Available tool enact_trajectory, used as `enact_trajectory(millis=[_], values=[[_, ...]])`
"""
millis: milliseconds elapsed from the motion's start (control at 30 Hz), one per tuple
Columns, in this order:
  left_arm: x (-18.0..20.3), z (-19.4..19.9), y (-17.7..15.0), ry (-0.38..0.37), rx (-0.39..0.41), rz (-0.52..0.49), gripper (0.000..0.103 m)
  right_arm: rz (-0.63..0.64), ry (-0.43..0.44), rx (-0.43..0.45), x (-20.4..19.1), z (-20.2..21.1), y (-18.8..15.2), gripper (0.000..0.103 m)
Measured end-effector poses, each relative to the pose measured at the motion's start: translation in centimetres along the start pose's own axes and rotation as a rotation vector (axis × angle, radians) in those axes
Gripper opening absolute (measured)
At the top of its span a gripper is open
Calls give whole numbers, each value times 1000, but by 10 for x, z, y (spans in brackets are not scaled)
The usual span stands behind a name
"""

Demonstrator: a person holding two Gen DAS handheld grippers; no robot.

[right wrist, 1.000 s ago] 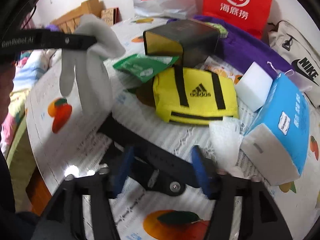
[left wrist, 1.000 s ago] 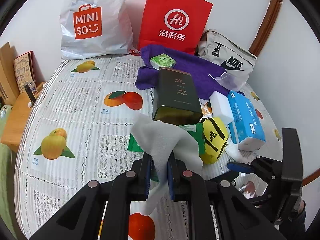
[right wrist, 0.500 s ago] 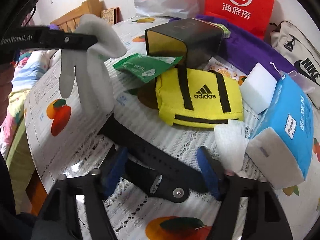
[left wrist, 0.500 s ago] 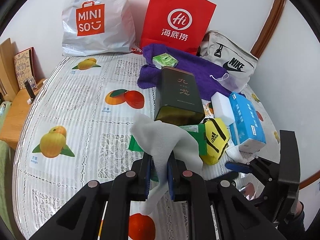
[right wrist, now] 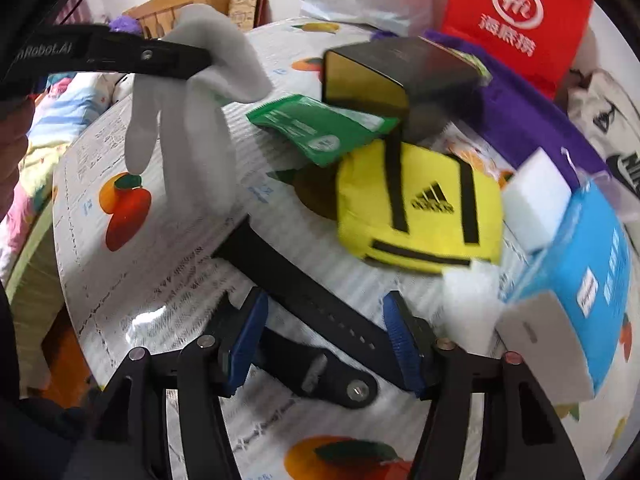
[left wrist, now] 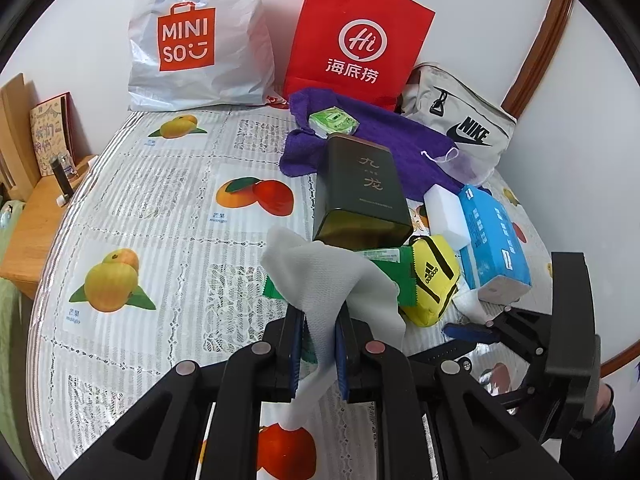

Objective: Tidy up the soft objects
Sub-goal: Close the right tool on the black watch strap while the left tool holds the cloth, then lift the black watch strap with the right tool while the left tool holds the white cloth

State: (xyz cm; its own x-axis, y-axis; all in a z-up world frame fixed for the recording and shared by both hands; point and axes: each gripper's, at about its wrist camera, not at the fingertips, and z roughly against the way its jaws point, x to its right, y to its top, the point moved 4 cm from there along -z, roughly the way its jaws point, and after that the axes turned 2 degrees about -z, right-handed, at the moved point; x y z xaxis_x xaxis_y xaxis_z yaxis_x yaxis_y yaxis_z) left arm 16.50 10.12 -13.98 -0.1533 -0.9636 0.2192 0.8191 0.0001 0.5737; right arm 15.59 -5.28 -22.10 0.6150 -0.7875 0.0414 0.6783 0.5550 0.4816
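Broadly, the fruit-print tablecloth (left wrist: 168,208) lies bare across the frame's left half, clutter crowding the right. Low centre, the left gripper (left wrist: 320,344) is clamped on a white cloth (left wrist: 320,280). The right gripper (right wrist: 324,336) is closing astride a black strap (right wrist: 304,292). Labels: MINISO bag (left wrist: 200,36), adidas pouch (right wrist: 420,208).

White walls (left wrist: 80,20) — wooden side table (left wrist: 36,232)

Bright, even daylight; fisheye edges bend, and the right wrist view is motion-blurred.
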Motion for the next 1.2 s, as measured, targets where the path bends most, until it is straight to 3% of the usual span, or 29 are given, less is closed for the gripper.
enact_trajectory(millis=[67,233,333,400,533,600,633,667,800,833,1067,1200], values=[[-1,0,-1,0,-2,5,14,-22,7,11,-2,0,3,38],[-1,-1,-3,-5,-8,11,14,-149,12,-1,11,5,-3,33],[-1,0,-4,-8,-9,7,14,-177,-16,-26,20,10,-11,34],[0,0,-3,-12,-7,5,14,-138,-25,-39,20,12,-16,42],[0,1,-2,-13,-2,8,14,-83,-3,-36,15,11,-16,50],[0,1,-3,-13,-3,13,14,-46,-9,-19,7,9,-15,43],[0,1,-3,-13,-3,12,14,-41,-4,-13,5,9,-13,31],[0,1,-3,-12,-4,14,14,-41,-11,-7,4,9,-11,26],[-2,1,-4,-6,-8,22,14,-135,23,0,16,11,-10,18],[-2,1,-4,-7,-9,23,14,-160,24,5,18,13,-11,1],[1,0,-4,-19,-13,8,14,-93,4,-20,16,19,-21,3],[0,0,-3,-18,-12,12,14,-54,42,-34,13,19,-22,6]])
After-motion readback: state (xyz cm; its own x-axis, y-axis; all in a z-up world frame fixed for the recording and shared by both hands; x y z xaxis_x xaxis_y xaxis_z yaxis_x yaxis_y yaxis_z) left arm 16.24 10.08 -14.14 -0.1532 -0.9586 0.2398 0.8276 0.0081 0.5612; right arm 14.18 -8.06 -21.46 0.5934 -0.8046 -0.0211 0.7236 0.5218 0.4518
